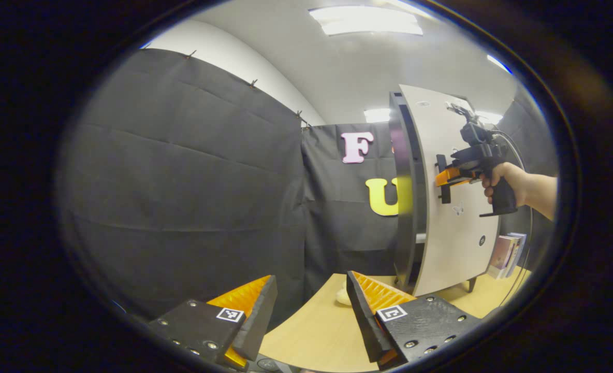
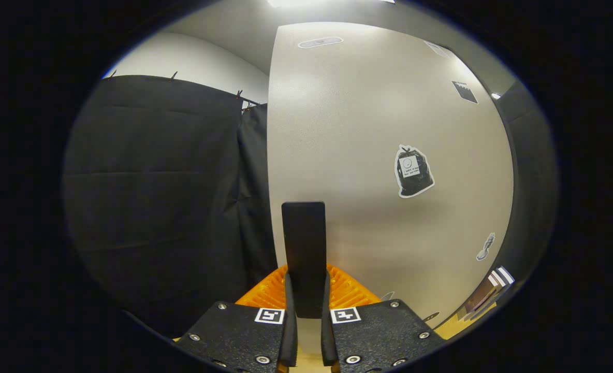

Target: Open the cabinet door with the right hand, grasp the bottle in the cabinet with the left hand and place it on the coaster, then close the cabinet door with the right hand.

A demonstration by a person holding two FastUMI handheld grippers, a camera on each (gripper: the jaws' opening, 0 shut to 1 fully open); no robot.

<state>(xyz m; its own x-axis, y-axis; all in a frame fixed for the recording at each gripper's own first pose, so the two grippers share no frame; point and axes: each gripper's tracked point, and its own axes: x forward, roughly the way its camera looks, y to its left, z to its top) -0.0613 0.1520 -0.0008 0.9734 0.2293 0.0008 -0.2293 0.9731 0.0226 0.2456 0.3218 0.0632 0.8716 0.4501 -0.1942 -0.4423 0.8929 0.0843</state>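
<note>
R gripper [image 2: 306,295] clamps door handle [image 2: 303,248]; wood table [image 1: 317,331] below.

Left gripper view: cam sits low over light wooden tabletop [image 1: 311,331], well back, facing black cloth wall and edge-on side of pale grey cabinet door [image 1: 454,207]. Also catches right gripper [image 1: 443,178] farther off at door, hand [image 1: 500,181] on grip.

Right gripper view: cam right up against same pale grey cabinet door [image 2: 389,155], facing it head-on, black upright bar handle [image 2: 304,254] dead centre between own fingers.

Shared: door, black cloth wall, stack of books [image 1: 506,254] [image 2: 485,295] by door's lower right.
</note>
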